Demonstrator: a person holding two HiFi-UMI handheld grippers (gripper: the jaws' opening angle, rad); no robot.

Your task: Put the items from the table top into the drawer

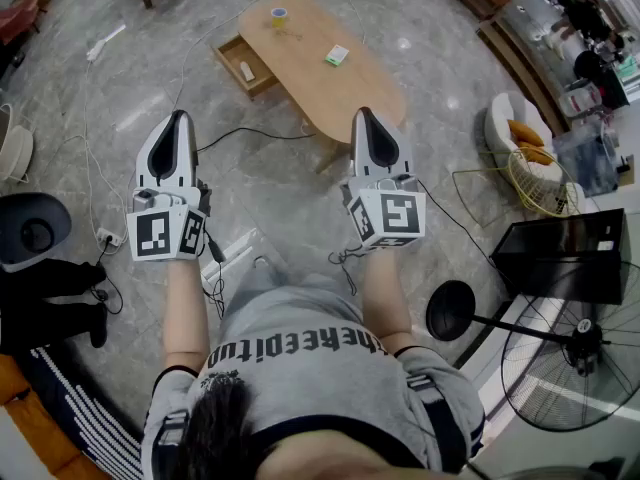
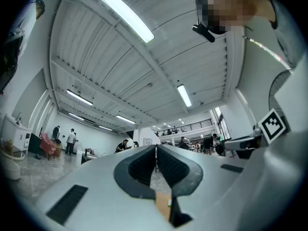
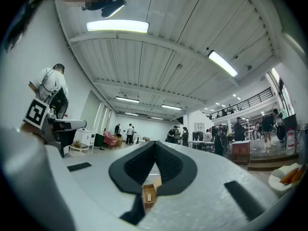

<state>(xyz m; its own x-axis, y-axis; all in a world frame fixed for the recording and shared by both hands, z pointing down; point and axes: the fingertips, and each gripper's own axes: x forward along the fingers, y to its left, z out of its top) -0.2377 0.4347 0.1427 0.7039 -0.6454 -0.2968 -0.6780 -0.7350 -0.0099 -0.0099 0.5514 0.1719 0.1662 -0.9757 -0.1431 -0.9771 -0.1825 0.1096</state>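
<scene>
In the head view, a long wooden table [image 1: 330, 93] stands some way ahead of me on the grey floor. On it are a small tape roll [image 1: 279, 15] and a green-and-white packet [image 1: 337, 55]. The table's drawer [image 1: 232, 56] is pulled out on the left side, with a pale object [image 1: 247, 71] lying inside. My left gripper [image 1: 178, 118] and right gripper [image 1: 365, 116] are held up side by side, well short of the table, both shut and holding nothing. In the right gripper view, the drawer [image 3: 148, 195] shows below the closed jaws.
Cables run over the floor between me and the table, with a power strip [image 1: 105, 236] at the left. A black chair [image 1: 35, 228] is at the left. A black box [image 1: 565, 253], a standing fan [image 1: 570, 358] and a yellow wire chair [image 1: 535, 183] are at the right.
</scene>
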